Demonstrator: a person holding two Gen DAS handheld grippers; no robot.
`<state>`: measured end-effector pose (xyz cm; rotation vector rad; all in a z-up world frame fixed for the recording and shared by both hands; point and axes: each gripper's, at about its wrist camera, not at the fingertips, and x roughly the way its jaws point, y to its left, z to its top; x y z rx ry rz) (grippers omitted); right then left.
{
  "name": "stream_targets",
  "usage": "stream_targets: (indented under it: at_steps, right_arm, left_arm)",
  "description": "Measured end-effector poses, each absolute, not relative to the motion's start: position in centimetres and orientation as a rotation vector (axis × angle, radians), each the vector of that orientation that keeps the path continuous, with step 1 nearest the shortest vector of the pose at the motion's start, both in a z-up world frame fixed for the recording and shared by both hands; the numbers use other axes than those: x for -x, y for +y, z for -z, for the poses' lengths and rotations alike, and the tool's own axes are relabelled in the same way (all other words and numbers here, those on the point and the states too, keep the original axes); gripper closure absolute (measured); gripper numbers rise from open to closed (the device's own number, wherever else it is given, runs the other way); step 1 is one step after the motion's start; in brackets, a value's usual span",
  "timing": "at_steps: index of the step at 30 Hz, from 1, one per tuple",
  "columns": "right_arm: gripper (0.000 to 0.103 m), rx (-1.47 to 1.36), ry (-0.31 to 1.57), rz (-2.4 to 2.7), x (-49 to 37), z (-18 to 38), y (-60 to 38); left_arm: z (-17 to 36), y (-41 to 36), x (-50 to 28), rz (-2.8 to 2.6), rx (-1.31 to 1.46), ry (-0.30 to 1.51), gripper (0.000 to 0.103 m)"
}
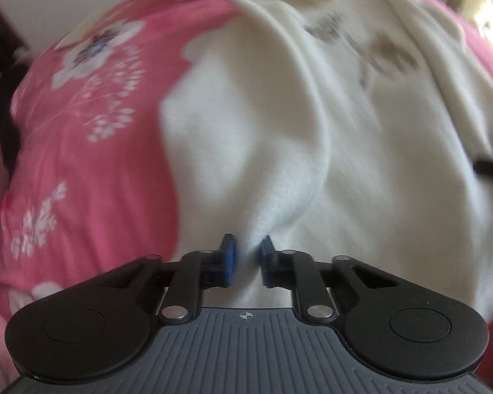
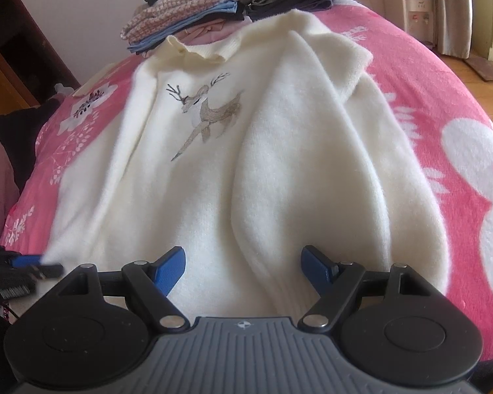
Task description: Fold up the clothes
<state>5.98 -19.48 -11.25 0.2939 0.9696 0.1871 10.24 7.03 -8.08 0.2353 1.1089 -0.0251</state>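
A cream knit sweater (image 1: 312, 164) with a deer embroidered on its chest (image 2: 207, 111) lies face up on a pink floral bedspread (image 2: 443, 98). One sleeve (image 2: 295, 164) is folded down across the body toward the hem. My left gripper (image 1: 247, 252) is shut on a pinch of the sweater's fabric near its lower left corner. The right wrist view shows that left gripper (image 2: 33, 264) at the hem's left end. My right gripper (image 2: 243, 262) stands open just above the hem, the sleeve's cuff lying between its blue fingers (image 2: 172, 267) without being pressed.
A pile of folded clothes (image 2: 213, 3) sits at the far end of the bed behind the sweater's collar. Dark wooden furniture (image 2: 3, 32) stands on the left. A water dispenser (image 2: 417, 13) and wooden floor (image 2: 476, 75) lie to the right.
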Motion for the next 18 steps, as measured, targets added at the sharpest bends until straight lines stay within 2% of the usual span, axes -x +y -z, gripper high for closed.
stream_targets:
  at_steps: [6,14,17,18]
  right_arm:
    - [0.015,-0.285,0.977,-0.197,-6.3,11.5,-19.1]
    - [0.007,-0.264,0.976,-0.205,-6.6,11.8,-18.7]
    - [0.005,-0.277,0.979,-0.204,-6.9,11.9,-18.8]
    - [0.003,-0.278,0.981,-0.204,-7.1,12.0,-18.8]
  left_arm:
    - [2.5,13.3,-11.8,-0.152,-0.069,0.958,0.093]
    - [-5.7,19.3,-19.1,-0.416,-0.055,0.660,0.090]
    - [-6.4,20.8,-21.8,-0.494,-0.023,0.588,0.072]
    - [-5.7,20.6,-22.8,-0.517,-0.071,0.595,0.049]
